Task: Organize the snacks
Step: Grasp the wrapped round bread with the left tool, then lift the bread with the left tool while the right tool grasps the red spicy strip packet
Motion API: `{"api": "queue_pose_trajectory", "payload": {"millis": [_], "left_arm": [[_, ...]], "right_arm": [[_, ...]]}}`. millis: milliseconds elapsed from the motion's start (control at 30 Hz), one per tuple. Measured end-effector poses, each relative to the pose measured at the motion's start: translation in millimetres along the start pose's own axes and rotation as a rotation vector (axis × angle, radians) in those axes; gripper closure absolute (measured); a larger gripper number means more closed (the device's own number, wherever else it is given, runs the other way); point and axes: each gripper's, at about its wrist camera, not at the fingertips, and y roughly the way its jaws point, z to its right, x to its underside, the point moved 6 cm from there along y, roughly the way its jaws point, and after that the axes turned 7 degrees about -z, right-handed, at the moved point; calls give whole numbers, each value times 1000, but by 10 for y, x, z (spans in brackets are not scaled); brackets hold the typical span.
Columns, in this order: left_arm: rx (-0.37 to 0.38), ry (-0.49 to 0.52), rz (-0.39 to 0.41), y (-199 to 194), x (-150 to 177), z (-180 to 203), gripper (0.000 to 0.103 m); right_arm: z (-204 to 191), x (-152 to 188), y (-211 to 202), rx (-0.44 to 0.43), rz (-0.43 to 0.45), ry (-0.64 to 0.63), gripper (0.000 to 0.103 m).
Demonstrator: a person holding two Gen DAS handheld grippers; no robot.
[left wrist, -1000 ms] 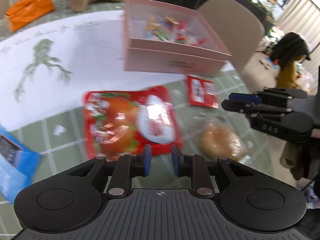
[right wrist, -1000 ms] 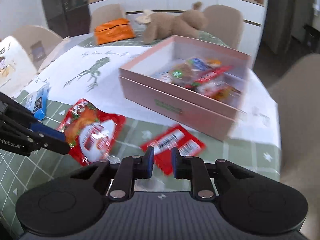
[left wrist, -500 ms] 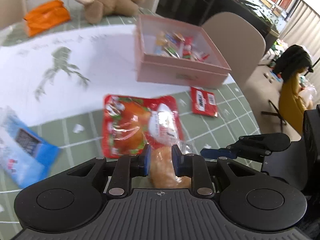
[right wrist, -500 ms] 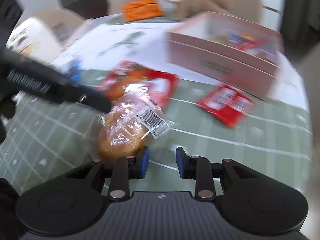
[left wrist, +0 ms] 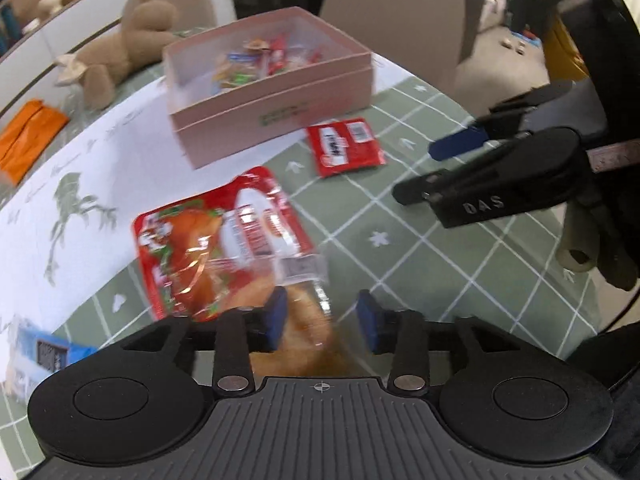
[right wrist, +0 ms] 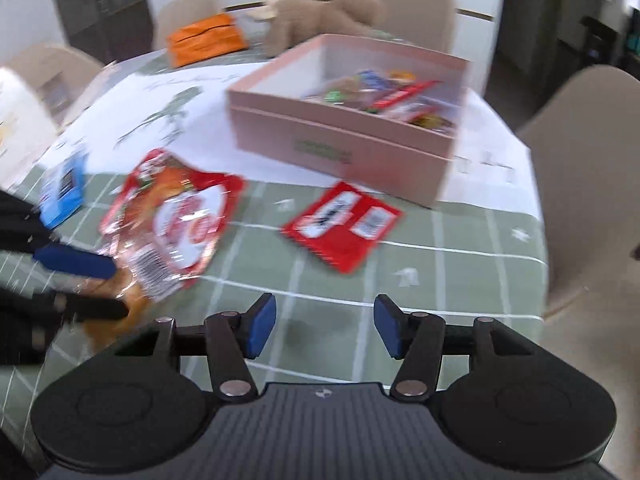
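Observation:
A pink box with several snacks inside stands at the back of the table; it also shows in the right wrist view. A large red snack bag and a small red packet lie in front of it. A wrapped bun lies between the pads of my open left gripper; I cannot tell if they touch it. My right gripper is open and empty over the green cloth, also seen in the left wrist view.
A blue packet lies at the left, also in the left wrist view. A brown plush toy and an orange pouch sit at the far side. Beige chairs surround the table. A white dinosaur-print sheet covers part of the table.
Both grippers have opened wider. The left gripper has come down around the wrapped bun. The right gripper has swung right, away from the bun, toward the small red packet.

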Motion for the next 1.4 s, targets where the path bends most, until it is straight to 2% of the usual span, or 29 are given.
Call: {"api": "queue_pose_trajectory", "payload": {"millis": [33, 133, 267, 300, 333, 367, 400, 433, 467, 600, 667, 733, 767, 900, 1067, 1300, 1367, 1400], "left_arm": [[10, 7, -3, 10, -8, 21, 47], [24, 17, -5, 31, -14, 47, 41], [58, -16, 21, 4, -10, -17, 41], [54, -29, 32, 12, -14, -42, 46], [28, -31, 43, -4, -3, -88, 52], [-27, -23, 54, -7, 14, -145, 52], [-92, -14, 51, 11, 38, -209, 49], [-121, -17, 43, 34, 71, -271, 44], [-128, -37, 38, 52, 108, -339, 44], [-83, -118, 46, 34, 171, -475, 45], [-44, -142, 49, 32, 178, -480, 39], [2, -167, 53, 50, 176, -467, 24], [23, -181, 56, 53, 182, -469, 21], [78, -263, 81, -9, 149, -517, 28], [102, -378, 86, -169, 245, -681, 29], [72, -403, 26, -45, 282, -699, 29], [85, -408, 19, -13, 260, -671, 29], [92, -409, 12, 13, 251, -651, 29]], "right_arm": [[46, 7, -3, 7, 3, 16, 47], [101, 37, 18, 17, 6, 47, 45], [111, 81, 89, 22, -6, 54, 42], [99, 94, 102, 27, -6, 52, 39], [81, 100, 98, 34, 1, 46, 37], [69, 104, 106, 41, 2, 38, 36], [61, 109, 110, 49, 6, 27, 35], [57, 116, 119, 59, 11, 18, 33], [60, 122, 127, 67, 17, 14, 29], [88, 127, 137, 73, 36, 31, 21], [96, 129, 150, 77, 46, 39, 19], [98, 126, 163, 79, 53, 42, 16], [95, 123, 170, 81, 57, 44, 15], [94, 113, 193, 81, 65, 50, 11], [90, -45, 260, 45, 62, 84, 10], [15, -493, 563, 92, 92, 113, 11], [-50, -564, 621, 112, 95, 86, 17], [-76, -585, 619, 103, 96, 72, 26]]}}
